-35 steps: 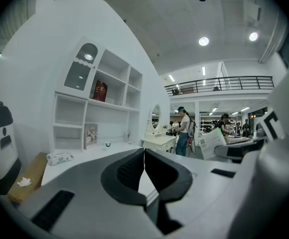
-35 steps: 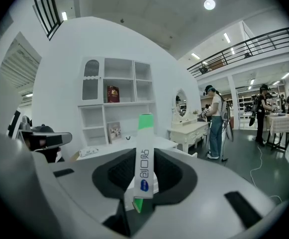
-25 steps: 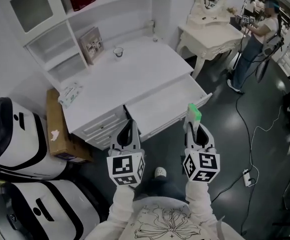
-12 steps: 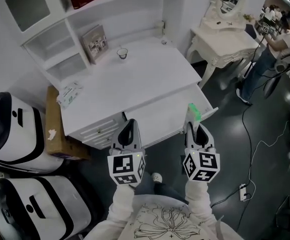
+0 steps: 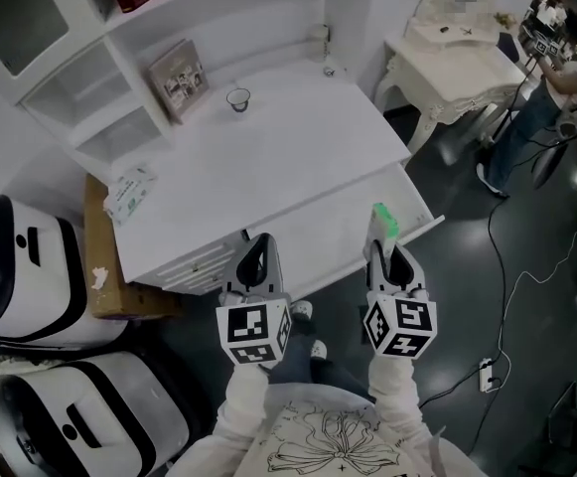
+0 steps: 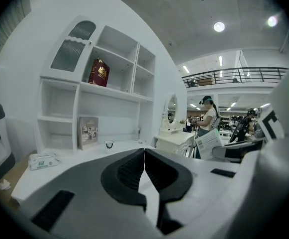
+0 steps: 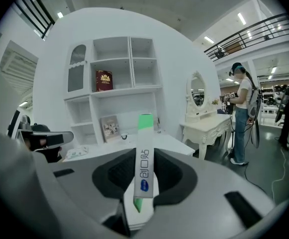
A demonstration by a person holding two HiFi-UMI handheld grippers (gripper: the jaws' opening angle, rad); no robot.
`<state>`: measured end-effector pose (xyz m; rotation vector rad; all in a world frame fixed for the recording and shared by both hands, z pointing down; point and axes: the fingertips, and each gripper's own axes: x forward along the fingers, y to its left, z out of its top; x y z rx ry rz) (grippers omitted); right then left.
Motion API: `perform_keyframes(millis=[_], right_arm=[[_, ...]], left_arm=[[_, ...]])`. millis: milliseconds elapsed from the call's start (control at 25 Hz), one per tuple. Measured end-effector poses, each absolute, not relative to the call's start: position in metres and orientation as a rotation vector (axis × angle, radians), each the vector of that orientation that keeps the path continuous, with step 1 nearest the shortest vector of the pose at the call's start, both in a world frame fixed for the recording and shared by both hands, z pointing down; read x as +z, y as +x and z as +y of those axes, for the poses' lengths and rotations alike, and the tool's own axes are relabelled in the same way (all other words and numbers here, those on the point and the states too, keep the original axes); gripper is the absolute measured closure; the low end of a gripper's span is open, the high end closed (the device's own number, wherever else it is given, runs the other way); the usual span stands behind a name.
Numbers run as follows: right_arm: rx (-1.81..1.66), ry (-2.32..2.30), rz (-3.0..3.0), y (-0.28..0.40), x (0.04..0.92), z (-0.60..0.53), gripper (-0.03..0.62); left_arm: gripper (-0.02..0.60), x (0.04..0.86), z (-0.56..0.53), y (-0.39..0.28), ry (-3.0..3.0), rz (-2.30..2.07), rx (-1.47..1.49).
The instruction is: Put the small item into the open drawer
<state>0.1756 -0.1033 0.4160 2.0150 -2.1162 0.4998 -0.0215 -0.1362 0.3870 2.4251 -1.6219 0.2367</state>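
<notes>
1. Fingers of my right gripper (image 5: 389,256) pinch the small item (image 5: 384,223); its green tip sticks out past them, by the open drawer (image 5: 323,217) front;
2. Left gripper (image 5: 257,258) fingers pressed together, empty.

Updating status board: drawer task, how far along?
Done: the white desk drawer stands open. In hand: the right gripper has its jaws clamped on the slim white-and-green packet, held near the drawer's front edge, not inside. Remaining: move it over the drawer and release. The left gripper is shut, empty.
</notes>
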Motion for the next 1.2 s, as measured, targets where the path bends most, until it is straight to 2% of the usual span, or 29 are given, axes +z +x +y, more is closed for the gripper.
perform_keyframes(millis=[560, 1200], right_arm=[[0.655, 1.973, -1.98, 0.189, 0.482, -0.2, 0.502], [0.873, 1.788, -1.828, 0.179, 0.597, -0.243, 0.502]], left_arm=[[0.575, 0.447, -0.247, 0.001, 2.402, -1.493, 0.375], [0.575, 0.521, -0.303, -0.004, 2.313, -1.429, 0.5]])
